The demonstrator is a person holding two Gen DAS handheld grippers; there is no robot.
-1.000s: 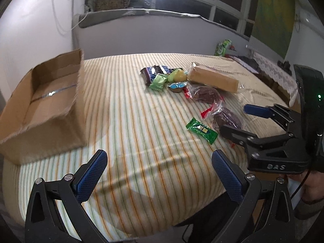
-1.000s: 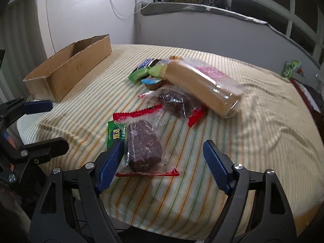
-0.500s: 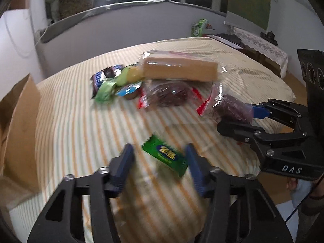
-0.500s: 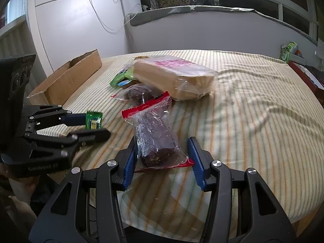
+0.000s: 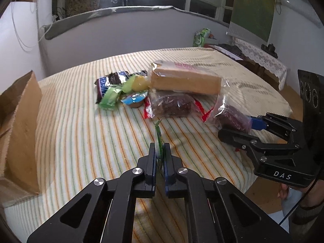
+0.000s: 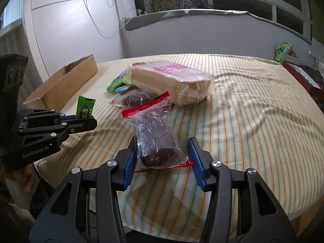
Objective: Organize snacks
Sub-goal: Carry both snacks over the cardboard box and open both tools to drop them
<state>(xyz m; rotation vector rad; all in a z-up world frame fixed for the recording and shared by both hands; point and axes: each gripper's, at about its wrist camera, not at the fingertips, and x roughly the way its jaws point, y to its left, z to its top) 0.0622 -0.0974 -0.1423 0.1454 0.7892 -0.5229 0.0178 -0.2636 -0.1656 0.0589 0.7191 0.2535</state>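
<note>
My left gripper [image 5: 159, 151] is shut on a small green candy packet [image 5: 158, 139], held edge-on above the striped tablecloth; the packet also shows in the right wrist view [image 6: 84, 110]. My right gripper [image 6: 163, 160] has its blue pads on either side of a clear-wrapped brown cake with red ends [image 6: 157, 139], lifted a little off the cloth; the pads look pressed on the wrapper. The cardboard box [image 5: 18, 121] stands at the left, and it also shows in the right wrist view [image 6: 64, 87].
A pile of snacks lies mid-table: a long wrapped sponge cake [image 5: 185, 82], a second brown cake in clear wrap [image 5: 172, 105], green and blue candies [image 5: 110, 98] and a jelly cup [image 5: 134, 100]. The table edge [image 6: 293, 212] is near on the right.
My left gripper closed on the green packet and lifted it upright. My right gripper narrowed around the brown cake and raised it from the cloth.
</note>
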